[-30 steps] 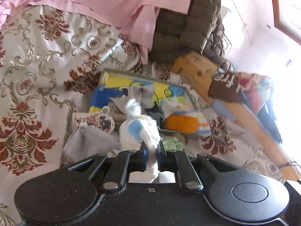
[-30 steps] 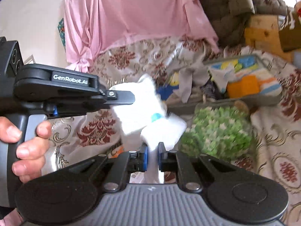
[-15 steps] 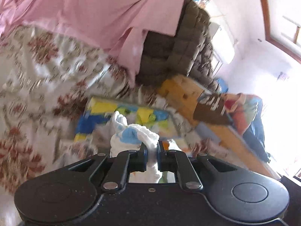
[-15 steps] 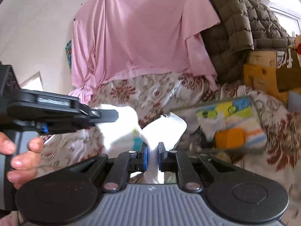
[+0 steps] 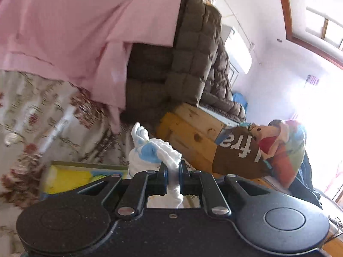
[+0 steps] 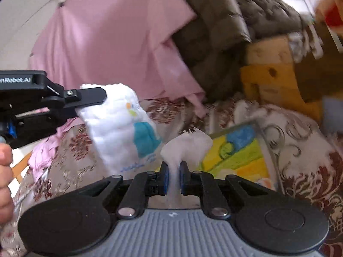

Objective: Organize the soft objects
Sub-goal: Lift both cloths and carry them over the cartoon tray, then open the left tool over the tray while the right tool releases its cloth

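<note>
A white, soft knitted sock with a blue heel patch and small orange and green marks (image 6: 122, 126) hangs in the air above the bed covered in a beige spread with dark red floral medallions (image 6: 300, 132), stretched between two tools; faint blue lettering near its lower edge is too blurred to read. At the left of the right wrist view, the left tongs (image 6: 94, 98) are closed on one end of the white sock, the tool's black arm bearing white lettering of which "Robot.AI" can be read, and a person's hand (image 6: 4, 171) grips that tool at the frame edge. In the left wrist view the same left tongs (image 5: 172, 171) sit nearly shut, with the bunched sock (image 5: 150, 150) pinched between the blue-lined pads. Further right, the right tongs (image 6: 172, 171) are clamped fully on the sock's ribbed cuff end, which fans out above the pads. Beyond lie one pink sheet (image 6: 111, 42), one brown quilted jacket (image 5: 193, 53), one shallow tray with a yellow, blue and green picture lining (image 6: 240, 150) resting on the bed, one pale wooden bed frame (image 5: 188, 132), and one brown cloth with white letters reading "fra" (image 5: 238, 150).
</note>
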A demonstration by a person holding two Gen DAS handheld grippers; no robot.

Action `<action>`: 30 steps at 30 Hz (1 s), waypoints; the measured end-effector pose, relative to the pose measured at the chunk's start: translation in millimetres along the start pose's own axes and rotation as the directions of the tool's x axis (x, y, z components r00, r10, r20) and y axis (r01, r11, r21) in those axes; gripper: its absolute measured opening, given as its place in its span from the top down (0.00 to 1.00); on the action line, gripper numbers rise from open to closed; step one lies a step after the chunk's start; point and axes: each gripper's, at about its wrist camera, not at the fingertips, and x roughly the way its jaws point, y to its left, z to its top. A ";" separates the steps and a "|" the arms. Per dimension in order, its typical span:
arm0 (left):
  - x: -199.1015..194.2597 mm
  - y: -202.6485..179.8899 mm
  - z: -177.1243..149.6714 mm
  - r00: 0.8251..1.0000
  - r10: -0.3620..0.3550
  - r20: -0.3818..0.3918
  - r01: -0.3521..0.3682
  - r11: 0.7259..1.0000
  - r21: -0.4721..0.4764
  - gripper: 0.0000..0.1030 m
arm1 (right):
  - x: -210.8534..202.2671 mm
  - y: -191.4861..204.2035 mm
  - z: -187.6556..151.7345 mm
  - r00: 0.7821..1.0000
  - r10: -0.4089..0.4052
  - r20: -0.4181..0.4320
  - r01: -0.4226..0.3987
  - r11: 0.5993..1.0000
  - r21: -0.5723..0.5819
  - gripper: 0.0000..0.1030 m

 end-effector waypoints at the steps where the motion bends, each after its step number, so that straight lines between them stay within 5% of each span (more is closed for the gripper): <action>1: 11.9 -0.8 -1.8 1.000 -0.002 -0.014 0.002 1.000 0.002 0.90 | 2.9 -7.5 -0.5 1.000 -0.008 -0.007 0.008 1.000 0.014 0.89; 8: 69.1 5.1 -37.6 0.994 0.031 -0.109 -0.033 0.999 -0.010 0.90 | 12.9 -37.7 -7.7 0.995 -0.080 -0.066 0.082 0.996 0.034 0.88; 18: 77.1 28.9 -70.9 0.959 0.176 -0.221 -0.177 0.984 0.014 0.88 | 11.8 -25.5 -16.4 0.981 -0.174 -0.082 0.168 0.983 -0.079 0.79; 22: 77.0 30.5 -79.3 0.948 0.192 -0.253 -0.200 0.980 -0.006 0.86 | 10.0 -20.3 -21.1 0.977 -0.195 -0.081 0.184 0.975 -0.124 0.70; 30: 59.2 19.3 -82.3 0.953 0.194 -0.232 -0.202 0.979 -0.011 0.72 | -10.1 -13.4 -21.5 0.976 -0.208 -0.069 0.194 0.968 -0.161 0.45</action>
